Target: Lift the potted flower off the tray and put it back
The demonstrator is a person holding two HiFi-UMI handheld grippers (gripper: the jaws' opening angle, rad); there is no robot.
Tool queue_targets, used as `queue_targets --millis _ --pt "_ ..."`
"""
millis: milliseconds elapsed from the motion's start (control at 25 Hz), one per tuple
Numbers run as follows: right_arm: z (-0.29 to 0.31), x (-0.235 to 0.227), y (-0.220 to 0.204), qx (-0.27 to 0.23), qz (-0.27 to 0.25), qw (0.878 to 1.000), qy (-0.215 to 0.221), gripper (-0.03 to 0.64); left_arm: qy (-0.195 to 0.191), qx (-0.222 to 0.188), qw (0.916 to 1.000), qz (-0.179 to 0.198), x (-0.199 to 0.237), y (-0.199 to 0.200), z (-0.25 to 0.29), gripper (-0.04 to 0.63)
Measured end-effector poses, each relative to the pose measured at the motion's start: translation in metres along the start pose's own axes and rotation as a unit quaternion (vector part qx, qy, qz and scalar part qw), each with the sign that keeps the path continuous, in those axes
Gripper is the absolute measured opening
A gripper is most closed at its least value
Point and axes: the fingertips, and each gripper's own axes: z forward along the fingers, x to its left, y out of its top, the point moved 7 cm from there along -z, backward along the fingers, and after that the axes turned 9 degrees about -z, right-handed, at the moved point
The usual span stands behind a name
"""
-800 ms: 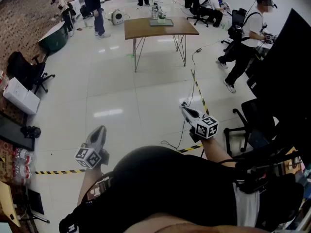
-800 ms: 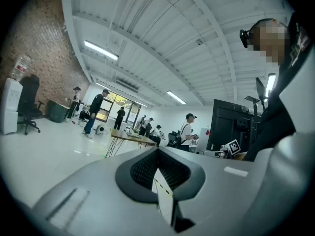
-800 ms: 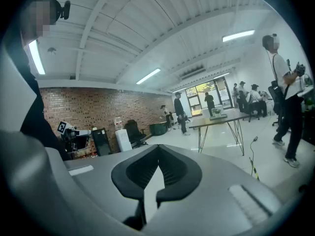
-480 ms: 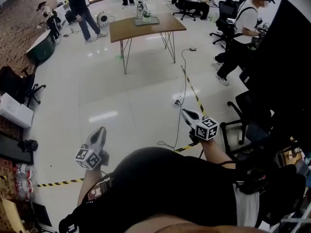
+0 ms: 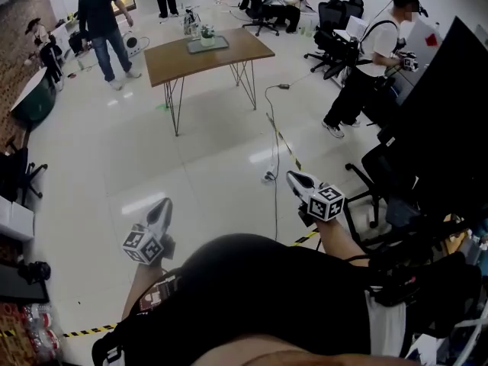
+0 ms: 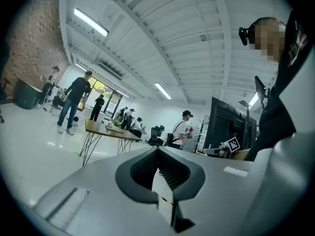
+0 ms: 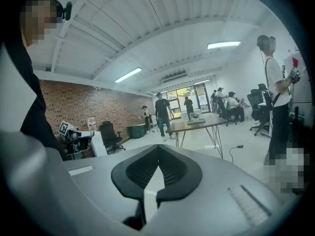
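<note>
The person is standing on a pale glossy floor (image 5: 191, 151) in an open office, holding both tongs out ahead of a dark-shirted torso. The left tongs (image 5: 162, 207) are pointing forward over the floor. In the left gripper view their ribbed black pads are pressing together at the tips, and nothing is sitting between them. The right tongs (image 5: 296, 180) are tipping slightly downward. In the right gripper view their jaws are likewise pressing together on nothing.

The potted flower (image 5: 207, 33) is sitting across the room on a grey tray (image 5: 215, 46), as far as the distance allows one to tell. The tray is lying on a wooden desk (image 5: 240, 48) with thin metal legs, and all of this is well apart from both tongs.

A person in a dark T-shirt and jeans (image 5: 103, 21) is standing to the left of the desk. Another person in a white shirt (image 5: 375, 52) is standing off to its right, near some office chairs. A black cable (image 5: 275, 166) is running across the floor from near the desk toward the tongs, beside a strip of yellow-and-black tape (image 5: 284, 142). A black office chair (image 5: 379, 178) is standing just to the right of the right tongs, in front of a large black panel (image 5: 446, 113).
</note>
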Motion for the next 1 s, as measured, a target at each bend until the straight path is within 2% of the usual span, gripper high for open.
queue_targets --millis 320,480,720,1000 --pt "0.134 -0.007 0.049 -0.017 0.031 0.999 -0.039 0.014 -0.042 0.049 0.9976 0.027 0.121 0.079 0.081 -0.005" --pt "0.162 -0.027 0.05 -0.004 0.028 0.998 -0.051 0.014 -0.052 0.049 0.9972 0.022 0.149 0.093 0.121 -0.005" --pt "0.194 -0.1 0.046 -0.005 0.034 0.997 -0.065 0.014 -0.053 0.055 0.9969 0.02 0.173 0.094 0.205 -0.005" --pt "0.268 -0.228 0.08 -0.004 0.003 1.0 -0.009 0.014 -0.018 0.027 0.9993 0.021 0.171 0.114 0.339 -0.005"
